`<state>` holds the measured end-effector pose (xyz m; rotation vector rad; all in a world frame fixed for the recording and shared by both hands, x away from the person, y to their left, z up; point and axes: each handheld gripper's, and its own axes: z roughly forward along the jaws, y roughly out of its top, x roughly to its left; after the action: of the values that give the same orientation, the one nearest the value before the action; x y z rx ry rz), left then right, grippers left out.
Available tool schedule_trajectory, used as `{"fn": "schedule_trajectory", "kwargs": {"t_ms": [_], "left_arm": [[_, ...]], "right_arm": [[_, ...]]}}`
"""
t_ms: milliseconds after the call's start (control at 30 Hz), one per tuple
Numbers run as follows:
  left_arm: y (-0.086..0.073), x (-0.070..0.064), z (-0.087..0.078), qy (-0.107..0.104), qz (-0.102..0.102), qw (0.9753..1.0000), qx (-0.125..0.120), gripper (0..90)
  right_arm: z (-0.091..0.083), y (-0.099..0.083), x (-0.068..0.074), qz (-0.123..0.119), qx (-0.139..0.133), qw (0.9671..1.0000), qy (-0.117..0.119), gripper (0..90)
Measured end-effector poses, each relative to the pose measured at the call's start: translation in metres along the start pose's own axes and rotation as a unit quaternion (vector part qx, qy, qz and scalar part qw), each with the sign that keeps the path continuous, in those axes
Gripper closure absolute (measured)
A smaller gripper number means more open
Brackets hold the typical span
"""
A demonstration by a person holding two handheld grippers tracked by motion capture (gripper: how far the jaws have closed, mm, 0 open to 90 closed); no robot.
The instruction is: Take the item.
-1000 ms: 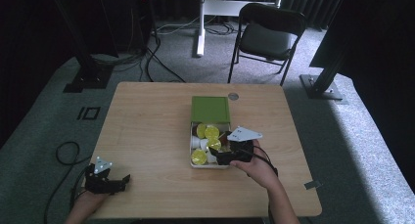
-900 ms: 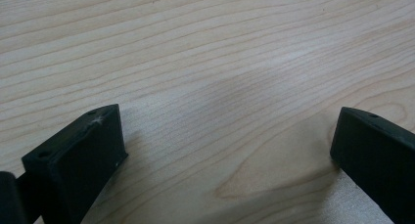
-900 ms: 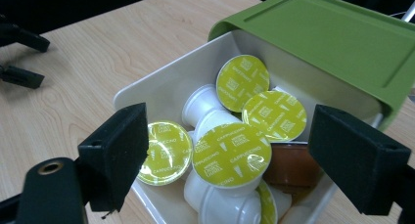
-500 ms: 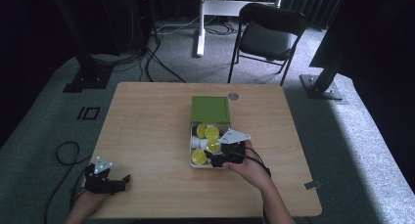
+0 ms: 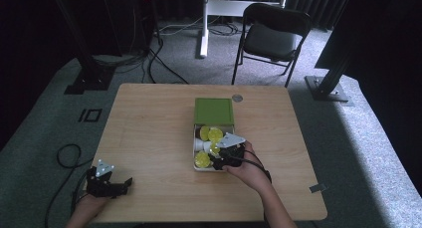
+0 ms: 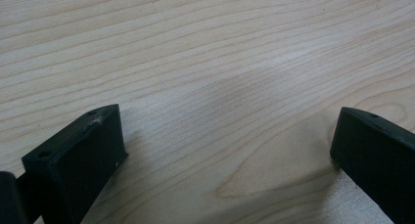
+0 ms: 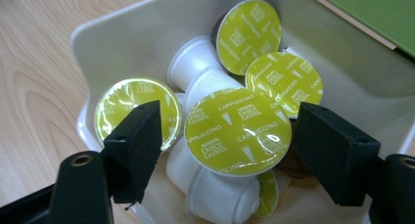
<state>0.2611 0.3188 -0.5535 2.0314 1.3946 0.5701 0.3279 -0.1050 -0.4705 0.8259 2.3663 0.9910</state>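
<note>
A white box [image 5: 196, 164] [image 7: 122, 33] at the table's middle holds several coffee capsules with yellow-green foil lids. Its green lid [image 5: 214, 111] [image 7: 377, 11] lies over its far part. My right gripper [image 5: 217, 161] [image 7: 227, 138] is open over the box's near end. Its jaws stand on either side of a capsule marked Cappuccino [image 7: 238, 132] without closing on it. Another capsule [image 7: 125, 106] lies behind the left jaw. At the table's near left corner, my left gripper [image 5: 124, 183] [image 6: 227, 145] rests low and open over bare wood.
A small round grey disc [image 5: 237, 97] lies on the wooden table [image 5: 149, 123] behind the green lid. A black folding chair [image 5: 271, 36] and a white stand [image 5: 204, 19] are beyond the far edge. Cables run across the carpet at the left.
My right gripper has moved left and a little nearer, from the box's right side to over its near end. The left gripper has stayed put.
</note>
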Motion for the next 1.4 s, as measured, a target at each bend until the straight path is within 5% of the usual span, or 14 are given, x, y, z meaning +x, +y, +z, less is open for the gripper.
{"fn": "schedule_trajectory", "kwargs": {"t_ms": [267, 633, 900, 1400], "left_arm": [[0.0, 0.0, 0.0, 0.0, 0.0, 1.0, 0.0, 0.5], [0.0, 0.0, 0.0, 0.0, 0.0, 1.0, 0.0, 0.5], [0.0, 0.0, 0.0, 0.0, 0.0, 1.0, 0.0, 0.5], [0.0, 0.0, 0.0, 0.0, 0.0, 1.0, 0.0, 0.5]], "right_arm": [[0.008, 0.0, 0.003, -0.019, 0.027, 0.9992, -0.021, 36.9], [0.012, 0.005, 0.004, -0.048, 0.051, 0.9971, -0.032, 37.4], [0.009, 0.004, 0.0, -0.004, 0.045, 0.999, -0.002, 38.0], [-0.007, 0.009, -0.006, 0.023, 0.007, 0.9995, 0.02, 38.0]]}}
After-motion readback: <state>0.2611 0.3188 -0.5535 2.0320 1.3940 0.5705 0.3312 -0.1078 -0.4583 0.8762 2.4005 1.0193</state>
